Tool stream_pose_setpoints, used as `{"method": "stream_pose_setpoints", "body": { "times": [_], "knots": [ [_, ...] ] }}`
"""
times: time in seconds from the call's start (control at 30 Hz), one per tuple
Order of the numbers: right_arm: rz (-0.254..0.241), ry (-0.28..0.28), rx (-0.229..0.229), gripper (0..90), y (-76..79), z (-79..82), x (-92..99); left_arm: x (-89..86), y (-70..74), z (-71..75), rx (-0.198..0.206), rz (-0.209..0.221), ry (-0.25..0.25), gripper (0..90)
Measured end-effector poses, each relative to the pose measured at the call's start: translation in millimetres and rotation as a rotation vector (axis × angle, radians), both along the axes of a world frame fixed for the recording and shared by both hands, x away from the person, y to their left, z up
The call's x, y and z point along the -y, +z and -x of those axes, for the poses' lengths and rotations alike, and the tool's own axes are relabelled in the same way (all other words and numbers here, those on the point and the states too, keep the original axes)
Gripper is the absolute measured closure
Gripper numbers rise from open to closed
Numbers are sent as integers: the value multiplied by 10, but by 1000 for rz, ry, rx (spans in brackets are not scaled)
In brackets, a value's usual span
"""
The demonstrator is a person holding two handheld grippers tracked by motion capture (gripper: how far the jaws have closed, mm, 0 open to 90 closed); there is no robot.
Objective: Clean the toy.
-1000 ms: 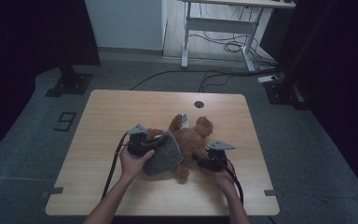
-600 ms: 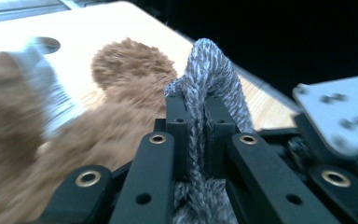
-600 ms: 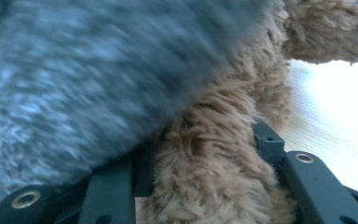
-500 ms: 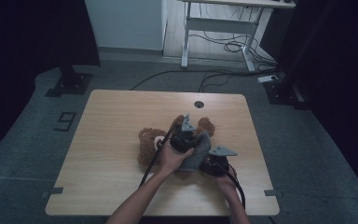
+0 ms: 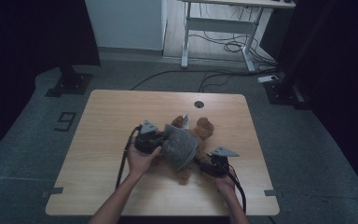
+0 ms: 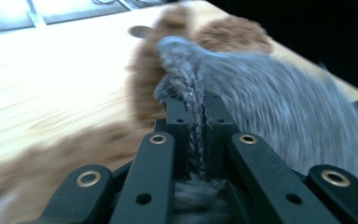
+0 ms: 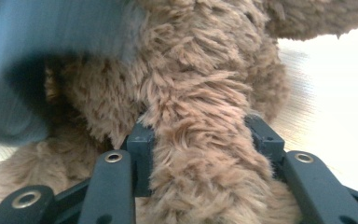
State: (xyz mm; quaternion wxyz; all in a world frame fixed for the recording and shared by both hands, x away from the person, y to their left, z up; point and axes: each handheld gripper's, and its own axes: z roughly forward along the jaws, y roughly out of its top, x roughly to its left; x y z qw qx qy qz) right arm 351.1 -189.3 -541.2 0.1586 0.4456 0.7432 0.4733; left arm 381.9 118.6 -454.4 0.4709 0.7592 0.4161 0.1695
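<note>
Your right gripper (image 7: 199,140) is clamped on a leg of the brown plush teddy bear (image 5: 200,133), nearest you on the pale wooden counter (image 5: 112,121); just left of the bear, your left gripper (image 6: 195,116) is pinched tight on the hem of the grey knitted garment (image 5: 181,147) draped over the bear's body; you appear mid-dressing; next, draw the knit along the body while the leg stays anchored.

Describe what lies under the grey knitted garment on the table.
Under the grey knitted garment lies a brown teddy bear; its head and limbs poke out. Its middle is covered. The left gripper pinches the garment's edge; the right gripper clamps a furry limb.
</note>
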Motion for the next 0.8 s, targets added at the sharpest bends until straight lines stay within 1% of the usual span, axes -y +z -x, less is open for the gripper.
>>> {"method": "stream_pose_setpoints", "body": {
  "times": [0.03, 0.07, 0.1, 0.17, 0.23, 0.27, 0.33, 0.4, 0.43, 0.47, 0.5, 0.53, 0.6, 0.7, 0.8],
  "knots": [
    [2, -3, -2, 548, 0, 4, 0, -106, -3, 13, 3, 0, 17, 831],
    [-2, -5, -3, 548, -3, 5, 7, -207, -24, 16, -6, 2, 35, 831],
    [-8, -4, -7, 548, -6, 5, 13, -301, -68, 13, -24, 0, 49, 832],
    [-16, -4, -11, 548, -12, 2, 19, -469, -203, 3, -52, -3, 79, 832],
    [-17, -5, -11, 548, -13, 0, 14, -607, -336, -9, -96, 13, 102, 833],
    [-15, -5, -10, 548, -12, 1, 11, -656, -394, -12, -110, 13, 111, 834],
    [-15, -7, -10, 548, -11, 3, 10, -718, -500, -10, -135, -15, 127, 834],
    [-16, -10, -12, 549, -13, 5, 10, -751, -628, -34, -188, -59, 132, 834],
    [-18, -12, -13, 550, -14, 5, 11, -759, -706, -50, -216, -75, 128, 834],
    [-21, -13, -14, 550, -16, 5, 12, -765, -772, -58, -238, -68, 124, 833],
    [-23, -13, -13, 550, -18, 5, 14, -768, -811, -60, -247, -59, 121, 833],
    [-23, -12, -14, 550, -18, 6, 15, -765, -816, -58, -242, -55, 120, 832],
    [-23, -13, -15, 551, -17, 10, 16, -769, -741, -53, -220, -44, 113, 832],
    [-27, -11, -18, 552, -18, 5, 33, -761, -524, -28, -166, -18, 113, 833],
    [-36, -14, -22, 555, -22, -3, 50, -740, -301, 6, -107, 19, 103, 835]
  ]
}}
